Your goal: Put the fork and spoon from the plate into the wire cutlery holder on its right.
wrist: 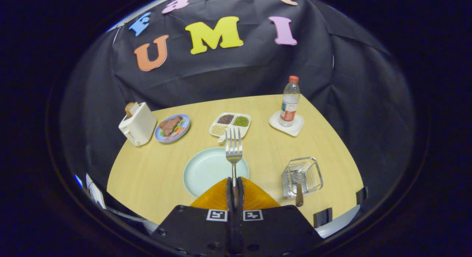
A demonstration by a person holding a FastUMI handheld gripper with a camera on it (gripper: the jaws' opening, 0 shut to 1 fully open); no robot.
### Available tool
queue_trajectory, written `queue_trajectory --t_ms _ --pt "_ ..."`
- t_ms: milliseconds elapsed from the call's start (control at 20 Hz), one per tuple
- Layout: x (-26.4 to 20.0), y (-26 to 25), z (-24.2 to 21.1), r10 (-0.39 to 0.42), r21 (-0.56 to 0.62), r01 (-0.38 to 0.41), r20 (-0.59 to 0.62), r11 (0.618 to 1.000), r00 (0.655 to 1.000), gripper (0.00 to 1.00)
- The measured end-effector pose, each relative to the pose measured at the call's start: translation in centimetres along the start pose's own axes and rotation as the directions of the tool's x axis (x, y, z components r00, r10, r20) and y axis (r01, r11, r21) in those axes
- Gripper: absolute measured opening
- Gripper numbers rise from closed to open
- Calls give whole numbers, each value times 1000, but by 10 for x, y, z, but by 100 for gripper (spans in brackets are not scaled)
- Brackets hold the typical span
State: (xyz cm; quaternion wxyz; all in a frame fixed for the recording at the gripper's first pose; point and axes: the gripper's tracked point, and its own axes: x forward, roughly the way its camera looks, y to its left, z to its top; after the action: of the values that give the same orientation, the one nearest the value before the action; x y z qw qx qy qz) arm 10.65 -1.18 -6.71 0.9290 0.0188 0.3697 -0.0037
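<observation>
Hand-held gripper (235, 190): your two fingers are pressed together on the fork handle.
Fork (233, 148): held upright ahead of your fingers, tines up, raised over the plate.
Plate (204, 168): pale green, on the bench just ahead of your fingers.
Wire cutlery holder (303, 176): right of the plate, apart from it.
Spoon (298, 187): already inside the holder, handle sticking out toward you.
Bench (147, 172): light wood.

Pale green plate (206, 168), silver fork (233, 148), clear wire cutlery holder (303, 176), light wood bench (265, 146), cream toaster (137, 125), blue plate (184, 128) with brown meat, red-capped clear bottle (290, 100), white tray (246, 119).
</observation>
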Motion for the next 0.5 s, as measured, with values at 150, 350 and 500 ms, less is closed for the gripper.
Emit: queue_trajectory --t_ms 150,350,500 --pt "-14 -40 1 -30 31 30 13 999 999 1" --pt "-15 -82 -7 -63 48 63 15 997 998 1" --pt "-3 -112 -25 -90 69 93 -37 993 995 1"
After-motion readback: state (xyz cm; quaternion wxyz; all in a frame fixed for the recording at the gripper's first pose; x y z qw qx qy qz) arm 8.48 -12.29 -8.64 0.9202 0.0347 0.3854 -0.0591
